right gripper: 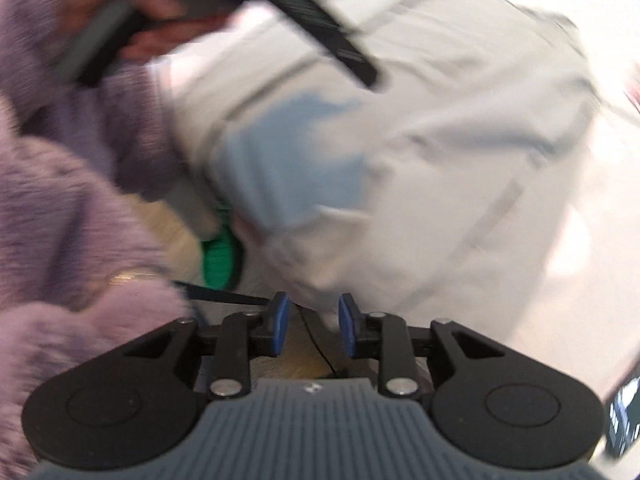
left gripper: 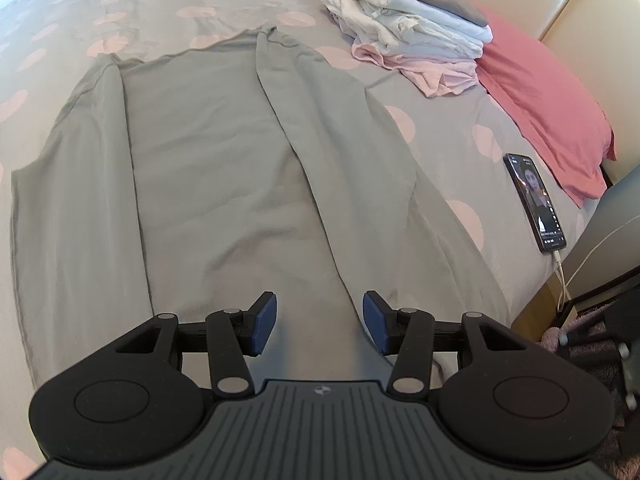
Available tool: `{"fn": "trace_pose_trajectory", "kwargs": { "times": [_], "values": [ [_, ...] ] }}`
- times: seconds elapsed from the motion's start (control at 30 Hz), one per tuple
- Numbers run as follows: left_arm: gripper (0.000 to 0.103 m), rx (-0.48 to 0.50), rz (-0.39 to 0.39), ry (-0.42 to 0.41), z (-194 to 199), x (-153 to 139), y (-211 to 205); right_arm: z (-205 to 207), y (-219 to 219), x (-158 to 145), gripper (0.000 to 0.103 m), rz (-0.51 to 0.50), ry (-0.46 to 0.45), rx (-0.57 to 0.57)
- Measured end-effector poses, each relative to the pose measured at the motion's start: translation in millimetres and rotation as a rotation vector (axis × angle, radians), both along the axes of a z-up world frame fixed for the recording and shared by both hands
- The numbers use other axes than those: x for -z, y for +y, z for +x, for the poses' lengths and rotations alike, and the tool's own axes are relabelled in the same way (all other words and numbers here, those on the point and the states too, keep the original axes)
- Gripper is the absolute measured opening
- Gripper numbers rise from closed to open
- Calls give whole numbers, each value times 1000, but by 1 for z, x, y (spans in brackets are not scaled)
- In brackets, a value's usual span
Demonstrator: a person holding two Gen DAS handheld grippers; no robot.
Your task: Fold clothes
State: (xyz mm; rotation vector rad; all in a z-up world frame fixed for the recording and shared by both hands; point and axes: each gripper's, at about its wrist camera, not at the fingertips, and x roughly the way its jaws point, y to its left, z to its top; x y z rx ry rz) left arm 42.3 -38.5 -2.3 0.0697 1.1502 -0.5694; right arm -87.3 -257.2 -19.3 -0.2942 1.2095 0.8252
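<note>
A grey garment (left gripper: pixel 208 168) lies flat on the bed, both long sides folded in toward its middle. My left gripper (left gripper: pixel 320 320) hangs over its near edge, open, blue pads (left gripper: pixel 264 320) apart with only the cloth below them. The right wrist view is blurred. There my right gripper (right gripper: pixel 314 314) stands open by a narrow gap, nothing pinched. The pale garment (right gripper: pixel 420 152) hangs off the bed edge just beyond its fingertips. A hand (right gripper: pixel 120 12) in a fuzzy purple sleeve (right gripper: pixel 72 200) holds the other gripper's handle at the upper left.
A stack of folded clothes (left gripper: pixel 412 28) sits at the far right of the dotted bedspread (left gripper: pixel 160 8), beside a pink pillow (left gripper: pixel 544 112). A phone (left gripper: pixel 534 202) on a charging cable lies near the right edge. A green object (right gripper: pixel 220 256) shows low beside the bed.
</note>
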Motion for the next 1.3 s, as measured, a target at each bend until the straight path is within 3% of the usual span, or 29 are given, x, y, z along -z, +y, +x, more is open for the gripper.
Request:
{"fn": "trace_pose_trajectory", "kwargs": {
  "times": [0.13, 0.37, 0.43, 0.5, 0.8, 0.93, 1.1, 1.23, 1.3],
  "values": [
    [46, 31, 17, 25, -5, 8, -3, 11, -20, 23, 30, -10, 31, 160],
    [46, 49, 35, 32, -7, 14, -8, 27, -35, 47, 30, 91, 127, 312],
    [46, 48, 36, 30, -7, 14, -9, 29, -32, 52, 21, 106, 143, 345],
    [46, 47, 38, 28, -8, 13, -9, 31, -31, 52, 3, 89, 140, 361],
    [46, 44, 45, 30, -6, 13, -9, 21, -37, 19, 0, 0, 126, 297],
    [46, 50, 45, 33, -5, 14, -10, 18, -49, 11, 0, -45, 116, 285],
    [46, 72, 33, 53, -10, 13, -12, 22, -51, 21, 7, 26, 120, 322],
    [46, 153, 20, 85, -26, 16, -20, 24, -41, 33, 10, 33, 136, 313],
    [46, 202, 21, 105, -36, 20, -25, 24, -38, 37, 30, 24, 145, 307]
  ]
}}
